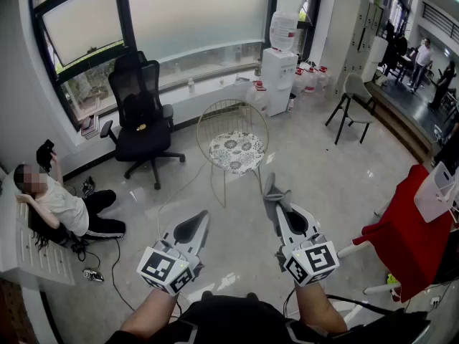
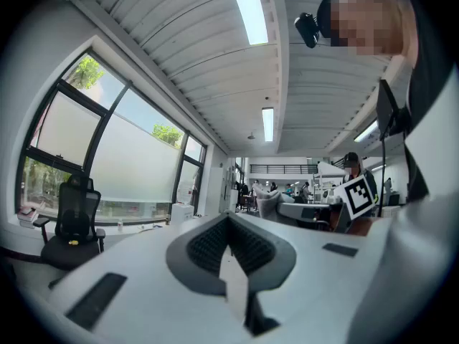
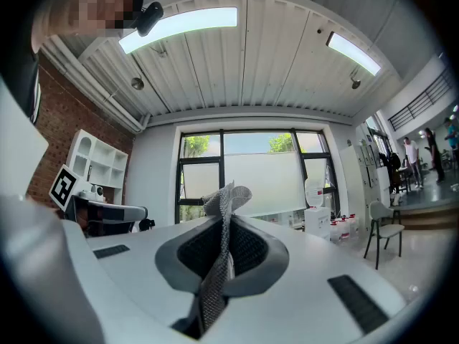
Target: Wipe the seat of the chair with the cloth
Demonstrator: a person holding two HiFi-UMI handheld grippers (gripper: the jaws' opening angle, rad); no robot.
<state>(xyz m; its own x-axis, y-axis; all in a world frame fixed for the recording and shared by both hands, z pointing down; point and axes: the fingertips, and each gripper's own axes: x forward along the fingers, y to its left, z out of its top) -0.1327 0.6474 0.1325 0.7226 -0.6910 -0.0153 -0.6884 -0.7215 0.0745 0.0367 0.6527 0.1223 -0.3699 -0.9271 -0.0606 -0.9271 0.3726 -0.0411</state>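
Observation:
A gold wire chair (image 1: 233, 124) with a round patterned seat cushion (image 1: 237, 151) stands on the floor ahead of me. My right gripper (image 1: 273, 192) is shut on a grey cloth (image 1: 270, 197), whose top pokes up past the jaws; in the right gripper view the grey cloth (image 3: 221, 253) runs pinched between the closed jaws of the right gripper (image 3: 224, 217). My left gripper (image 1: 203, 221) is shut with nothing in it; the left gripper view shows that left gripper (image 2: 229, 224) with its jaws pressed together. Both grippers are held short of the chair and point up towards it.
A black office chair (image 1: 142, 117) stands left of the gold chair. A person (image 1: 61, 206) sits on the floor at the left beside cables. A water dispenser (image 1: 278, 77) is behind, a grey chair (image 1: 353, 106) far right, a red-draped object (image 1: 409, 235) at my right.

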